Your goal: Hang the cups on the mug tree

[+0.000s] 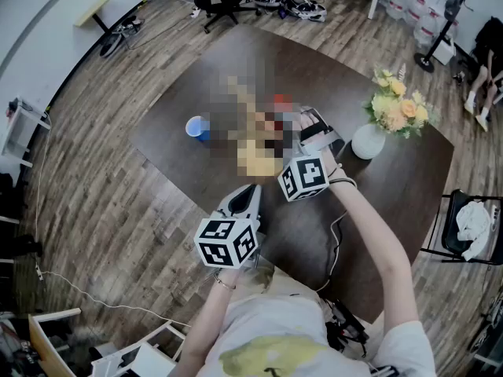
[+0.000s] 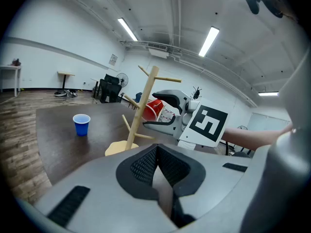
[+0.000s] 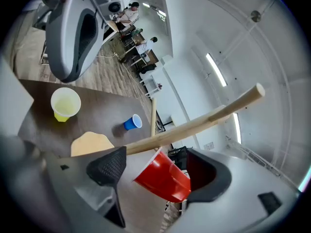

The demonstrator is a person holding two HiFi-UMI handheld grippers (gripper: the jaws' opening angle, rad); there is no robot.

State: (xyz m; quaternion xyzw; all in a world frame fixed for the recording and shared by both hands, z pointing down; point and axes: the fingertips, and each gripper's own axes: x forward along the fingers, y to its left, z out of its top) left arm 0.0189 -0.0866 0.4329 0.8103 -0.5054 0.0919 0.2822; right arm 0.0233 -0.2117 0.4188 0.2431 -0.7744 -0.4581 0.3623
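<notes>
A wooden mug tree stands mid-table, blurred over in the head view. A red cup hangs tilted from one of its branches, mouth toward the trunk. My right gripper is open around that cup; a gap shows at the left pad, and the right pad sits close to the cup's bottom. From the left gripper view, the right gripper reaches the red cup from the right. My left gripper is shut and empty, held back near the table's front.
A blue cup stands left of the tree, and a yellow cup stands on the table near the tree's base. A white vase of flowers sits at the right. Chairs and clutter ring the dark table.
</notes>
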